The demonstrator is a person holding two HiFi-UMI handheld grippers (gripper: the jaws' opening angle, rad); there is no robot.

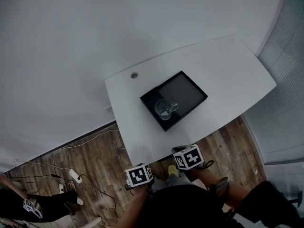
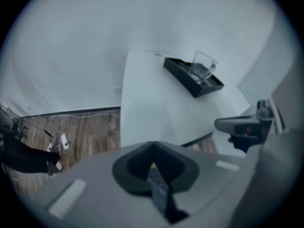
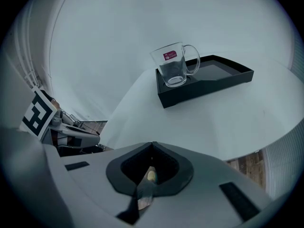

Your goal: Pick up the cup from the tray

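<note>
A clear glass cup with a handle stands upright in the near corner of a black tray on a white table. The right gripper view shows the cup with a pink label, at the tray's left end. In the left gripper view the cup and tray lie far off. My left gripper and right gripper hover at the table's near edge, well short of the tray. Both are shut with nothing in them. The left gripper and right gripper show jaws closed together.
A round grommet hole sits at the table's far left. Below lies a wooden floor with cables and a power strip. A ribbed wall panel rises to the right. Another person's dark sleeve shows at the lower left.
</note>
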